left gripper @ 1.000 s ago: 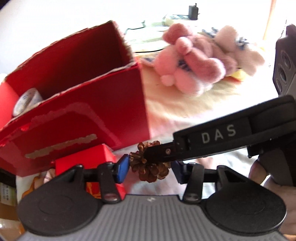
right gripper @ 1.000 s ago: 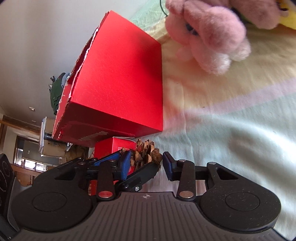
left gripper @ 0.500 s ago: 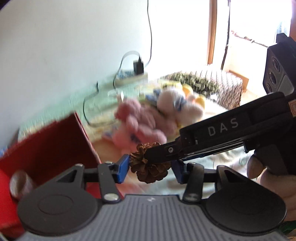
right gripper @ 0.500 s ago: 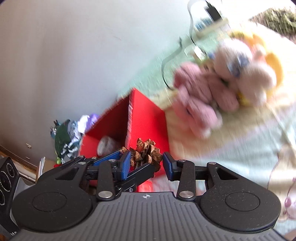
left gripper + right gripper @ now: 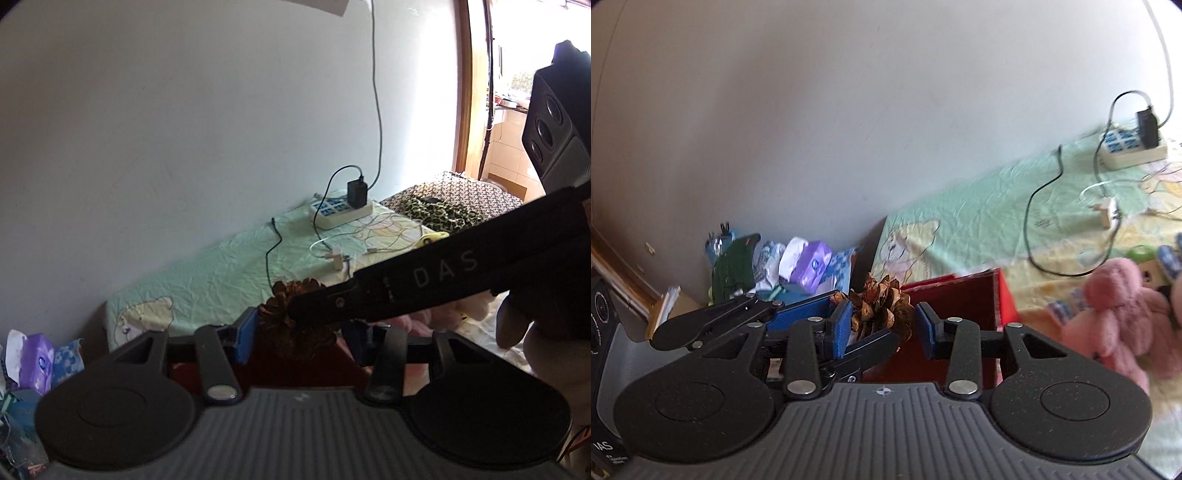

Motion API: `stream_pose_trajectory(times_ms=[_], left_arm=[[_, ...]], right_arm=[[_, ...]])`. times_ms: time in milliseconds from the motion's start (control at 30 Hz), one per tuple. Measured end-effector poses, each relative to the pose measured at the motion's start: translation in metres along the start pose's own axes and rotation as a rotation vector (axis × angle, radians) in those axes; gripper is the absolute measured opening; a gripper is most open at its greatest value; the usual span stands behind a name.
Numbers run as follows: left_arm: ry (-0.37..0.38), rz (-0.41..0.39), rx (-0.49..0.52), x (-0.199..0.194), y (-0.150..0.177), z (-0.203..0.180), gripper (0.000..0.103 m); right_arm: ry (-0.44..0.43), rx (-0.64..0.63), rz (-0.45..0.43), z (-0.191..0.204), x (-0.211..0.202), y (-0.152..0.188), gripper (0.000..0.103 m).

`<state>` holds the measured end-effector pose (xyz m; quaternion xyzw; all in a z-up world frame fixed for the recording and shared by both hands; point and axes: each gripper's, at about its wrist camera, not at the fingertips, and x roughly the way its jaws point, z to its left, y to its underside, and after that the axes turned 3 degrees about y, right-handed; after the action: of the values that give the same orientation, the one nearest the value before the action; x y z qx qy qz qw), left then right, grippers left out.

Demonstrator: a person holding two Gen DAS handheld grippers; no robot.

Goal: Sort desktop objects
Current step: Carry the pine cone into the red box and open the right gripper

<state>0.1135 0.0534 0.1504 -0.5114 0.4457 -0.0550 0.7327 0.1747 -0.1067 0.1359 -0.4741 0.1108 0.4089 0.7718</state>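
From the left wrist camera, the left gripper point(image 5: 300, 336) stands partly open, and a brown, woody pine cone point(image 5: 280, 306) with splayed scales sits in the air between its blue ribbed pads. The left pad touches the cone; the other pad lies in shadow. A flat matte-black finger of the right gripper point(image 5: 424, 280), lettered "DAS", crosses over the cone's front, and a hand point(image 5: 543, 343) grips that tool at the right edge. Beyond lie a wrinkled pale-green printed sheet point(image 5: 207, 280) and a white power strip point(image 5: 341, 214) carrying a boxy black charger point(image 5: 356, 194) and thin cables. From the right wrist camera, the pine cone point(image 5: 879, 306) hangs above the open red cardboard box point(image 5: 960, 306), between the right gripper's point(image 5: 884, 328) half-open blue pads. The left pad is against the scales; whether the right pad touches cannot be told. The left gripper's two fingers point(image 5: 801, 314) reach in from the left and meet the cone at its side and underside, pinching it. A fuzzy pink plush toy point(image 5: 1115, 317) lies to the right of the box.
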Motion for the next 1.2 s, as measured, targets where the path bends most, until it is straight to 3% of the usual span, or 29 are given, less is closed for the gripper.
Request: stream_pose_trajectory(times_ms=[433,700,933,1033,1200], left_arm=[[-0.064,0.388,-0.165,0.065,0.088,0.085,0.051],[-0.065,0.558,-0.282,0.086,0.115,0.111,0.051],[-0.09,0.649,-0.312,0.091,0.127,0.116,0.054],[-0.095,0.651,-0.331,0.087,0.127,0.117,0.06],[-0.093,0.632,-0.354,0.077,0.122,0.118,0.061]], right_arm=[[-0.005,0.047,0.469,0.018,0.15,0.036,0.041],[-0.008,0.051,0.625,0.021,0.193,0.052,0.041],[-0.015,0.032,0.725,0.029,0.216,0.061,0.042],[-0.013,0.032,0.759,0.029,0.221,0.064,0.043],[-0.08,0.107,0.762,0.018,0.221,0.064,0.042]])
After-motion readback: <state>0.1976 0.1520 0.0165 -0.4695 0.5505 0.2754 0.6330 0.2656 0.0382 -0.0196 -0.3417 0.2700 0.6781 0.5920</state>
